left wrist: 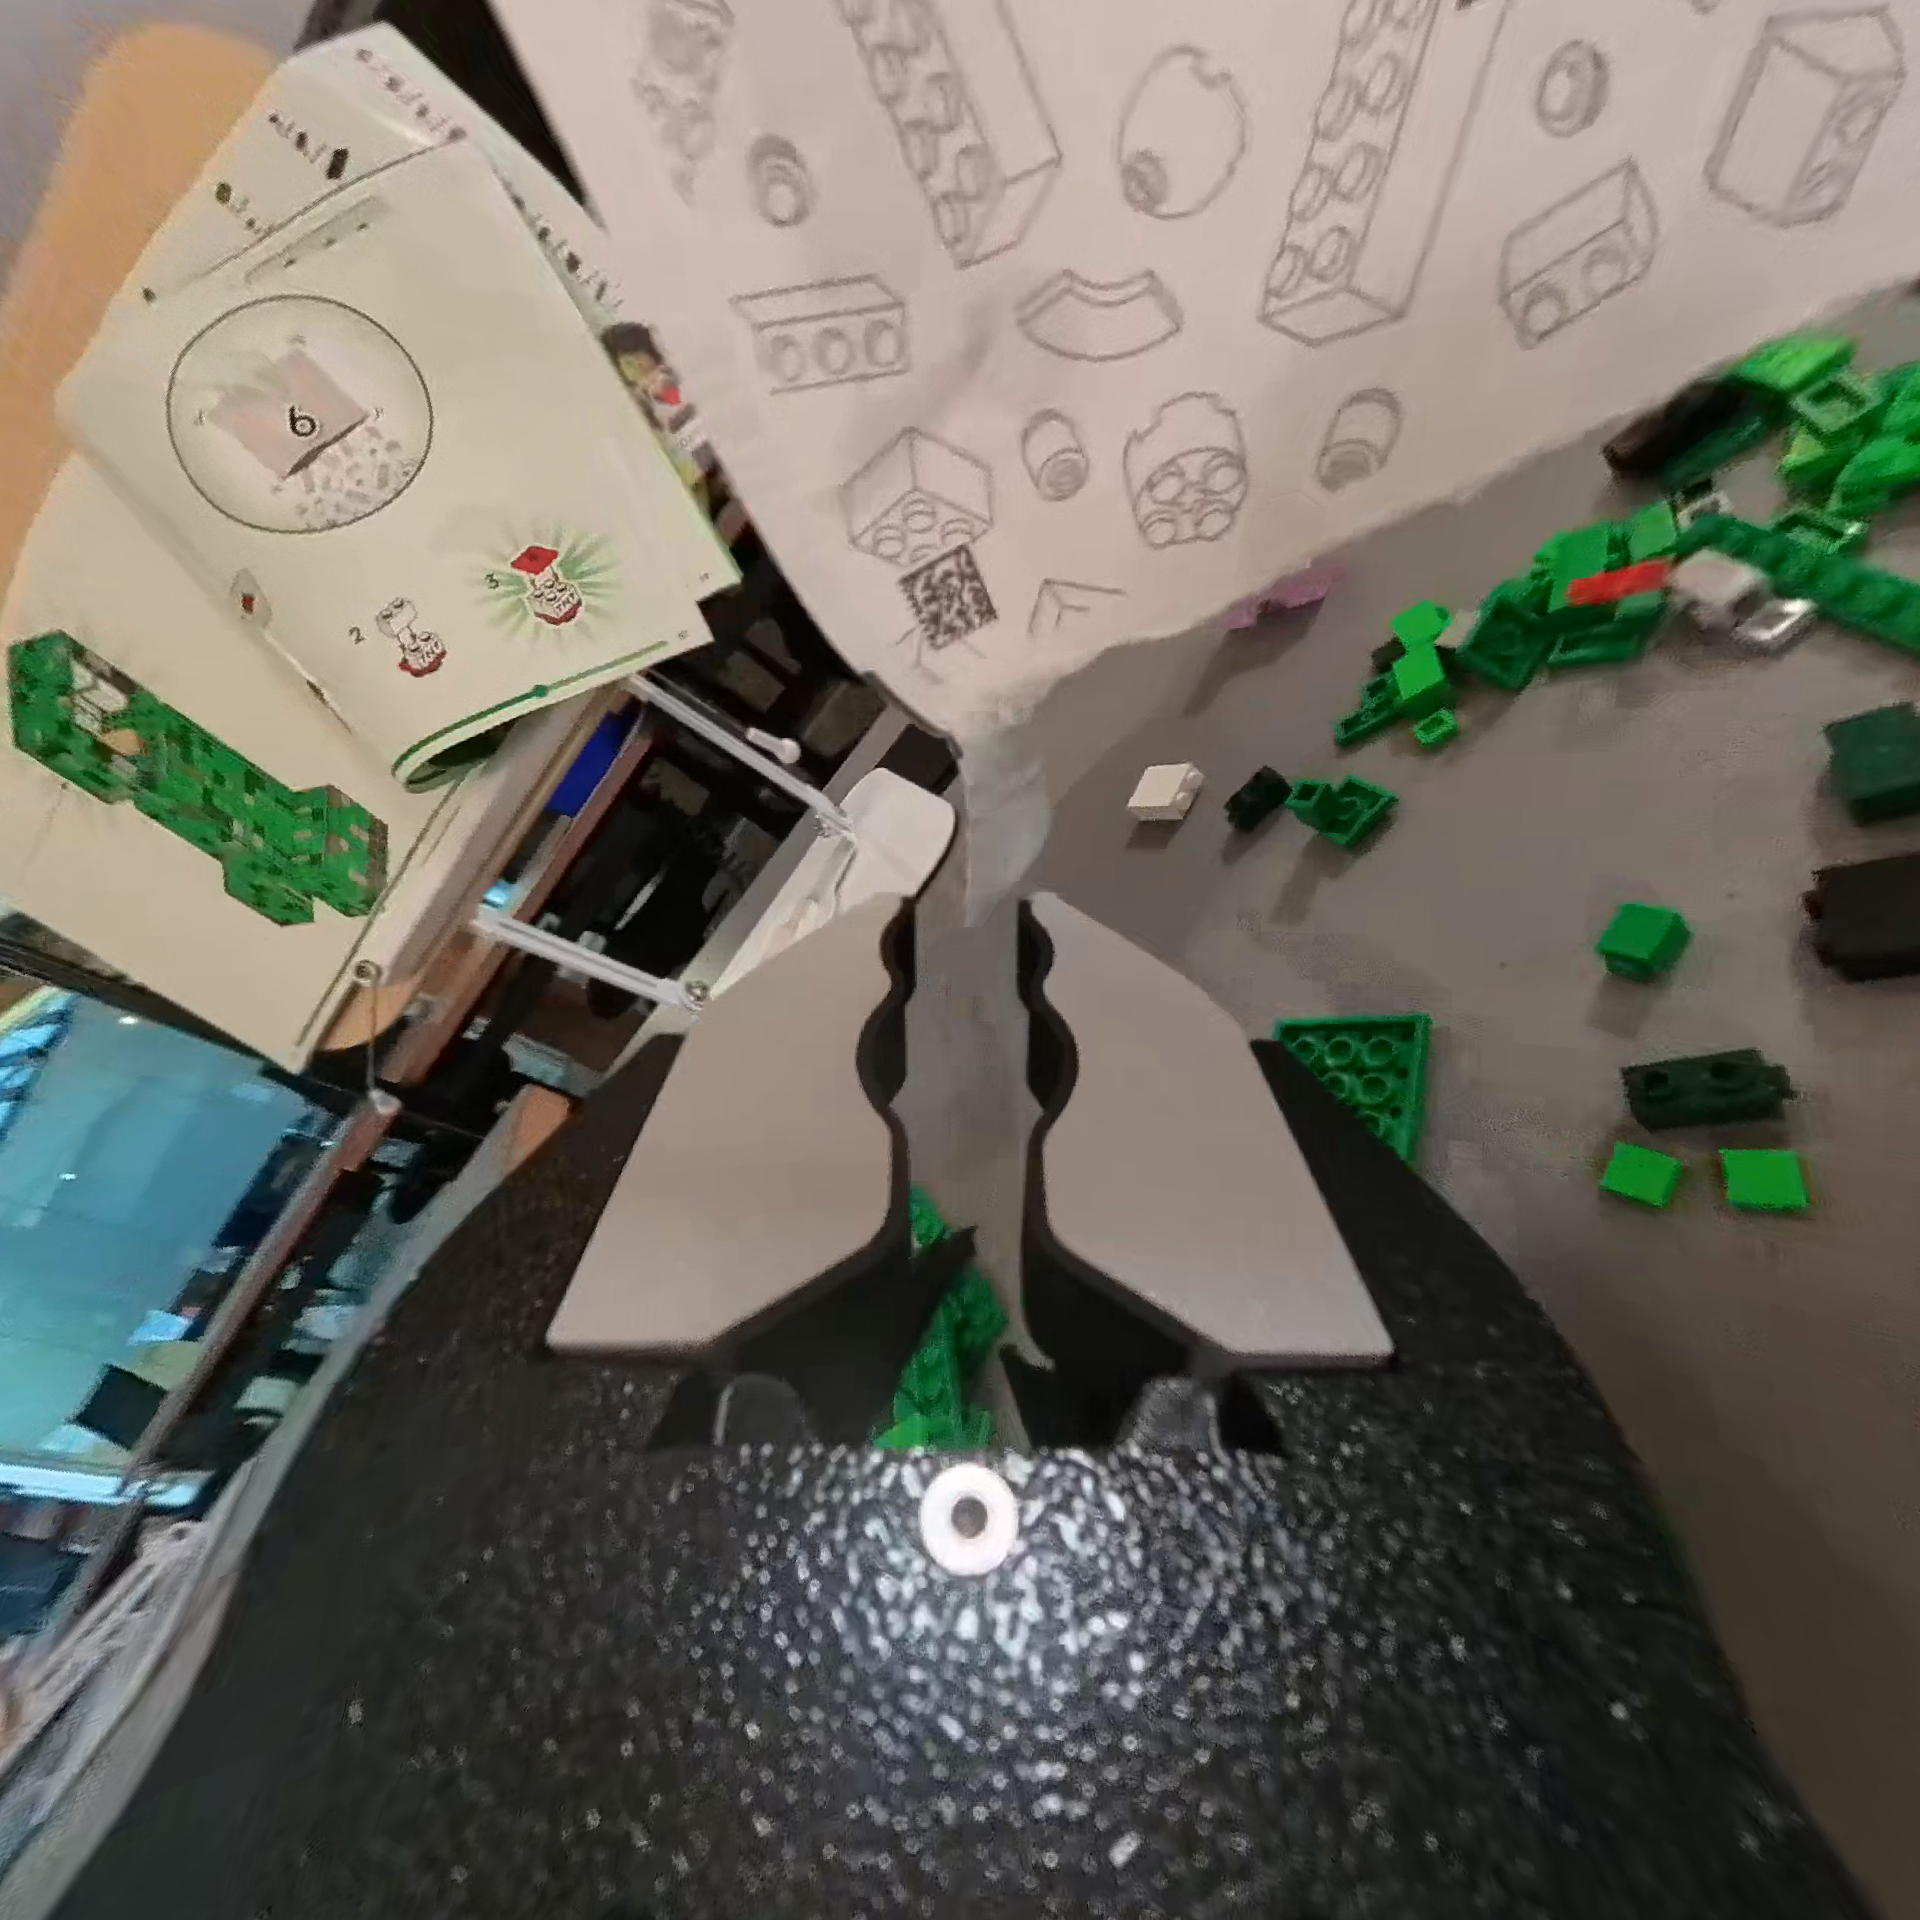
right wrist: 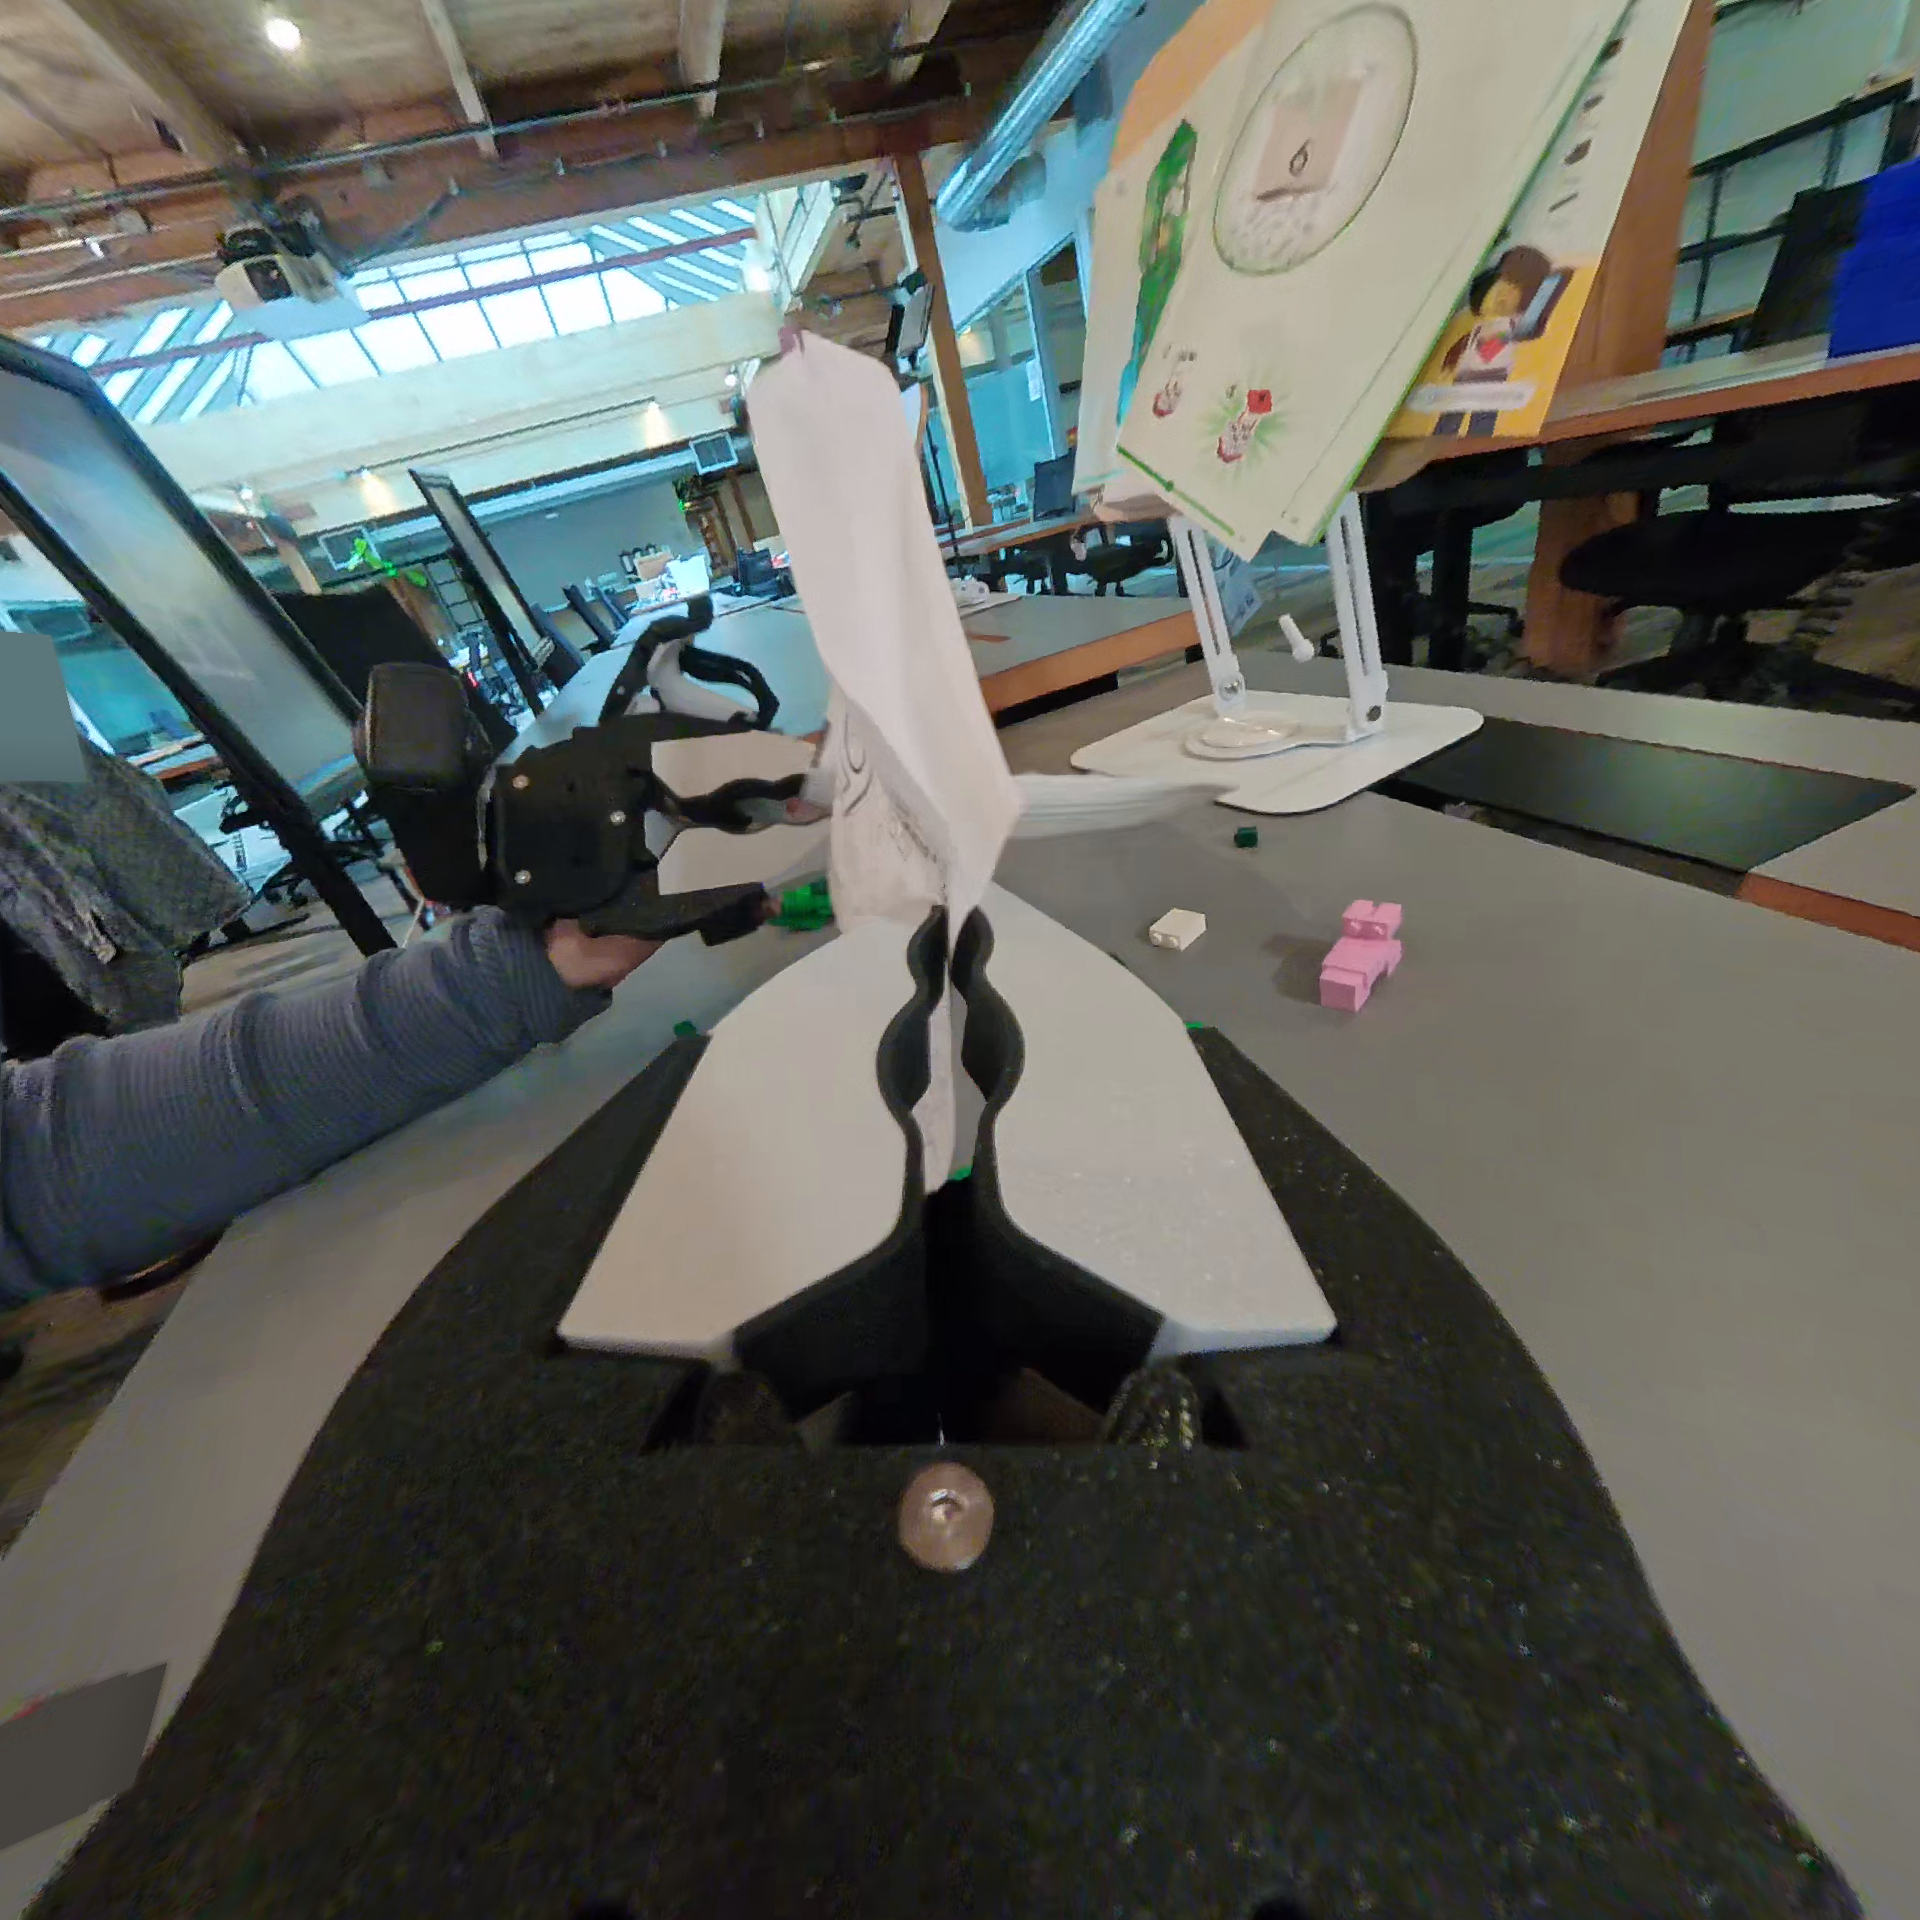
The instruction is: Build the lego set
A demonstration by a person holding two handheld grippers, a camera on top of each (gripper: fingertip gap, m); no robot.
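A white paper bag (left wrist: 1039, 364) printed with grey brick drawings hangs in the air between both grippers. My left gripper (left wrist: 966, 925) is shut on its crumpled lower part. My right gripper (right wrist: 951, 925) is shut on another edge of the bag (right wrist: 883, 623), which rises upright in front of it. The left gripper (right wrist: 787, 854) also shows in the right wrist view, held by a hand in a grey sleeve. Loose green bricks (left wrist: 1662, 582) lie on the grey table (left wrist: 1507, 883) to the right.
An open instruction booklet (left wrist: 343, 416) rests on a white stand (right wrist: 1278, 738) at the back. A white brick (right wrist: 1177, 927) and a pink pig figure (right wrist: 1361, 956) lie on the table. A green wedge plate (left wrist: 1361, 1070) lies near my left fingers. A monitor (right wrist: 156, 582) stands at the left. The tips of one gripper are about 20 cm away from the tips of the other. The pink pig figure (right wrist: 1361, 956) is about equally far from each gripper, around 20 cm.
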